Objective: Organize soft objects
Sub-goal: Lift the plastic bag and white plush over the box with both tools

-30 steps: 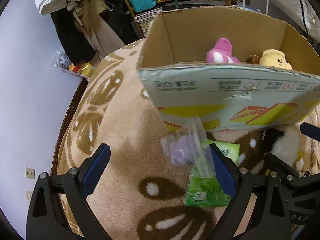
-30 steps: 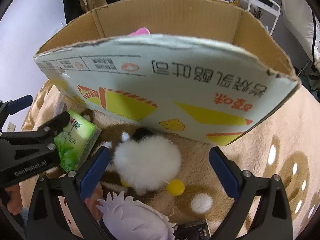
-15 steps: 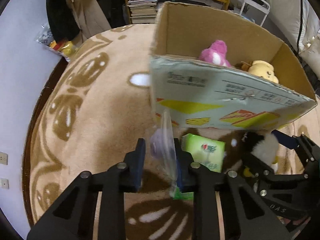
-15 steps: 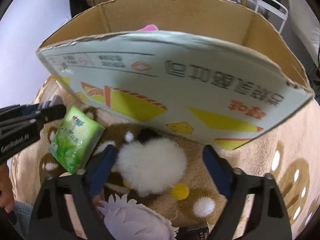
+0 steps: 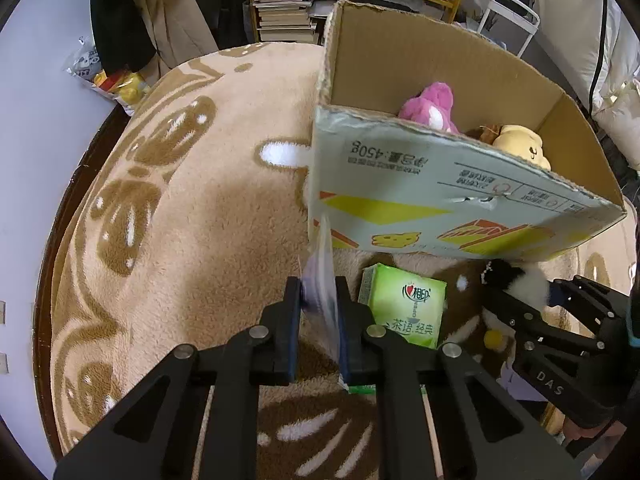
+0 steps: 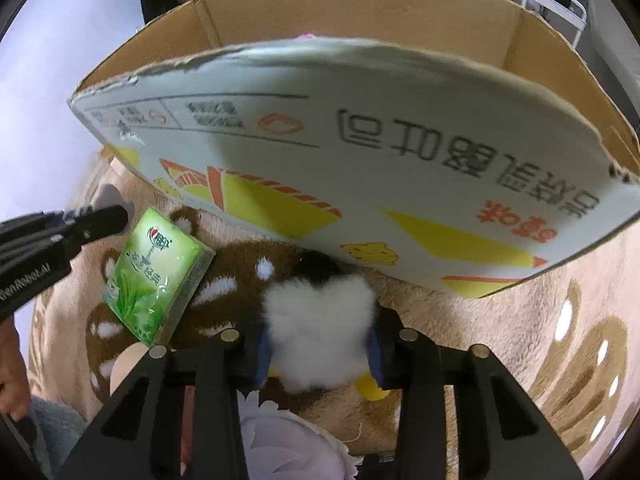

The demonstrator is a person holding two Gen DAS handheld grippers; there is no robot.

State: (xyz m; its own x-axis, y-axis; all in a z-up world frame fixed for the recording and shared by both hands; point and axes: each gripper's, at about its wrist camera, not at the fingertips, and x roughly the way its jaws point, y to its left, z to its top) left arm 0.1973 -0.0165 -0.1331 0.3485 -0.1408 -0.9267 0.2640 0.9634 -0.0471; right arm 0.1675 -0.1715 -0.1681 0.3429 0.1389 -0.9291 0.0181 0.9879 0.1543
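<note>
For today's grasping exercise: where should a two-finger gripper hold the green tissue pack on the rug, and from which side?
Probably across the tissue pack's two long side faces, from above. It lies flat on the rug, broad printed face up, sides exposed; the cardboard box overhangs beyond it.

— Where is there room to pass?
— Left of the cardboard box [image 5: 440,196], over bare rug [image 5: 192,232].
— And ahead?
— The box wall leans toward both grippers; the tissue pack [image 6: 156,276] lies just below it, the box's open top clear above.
</note>
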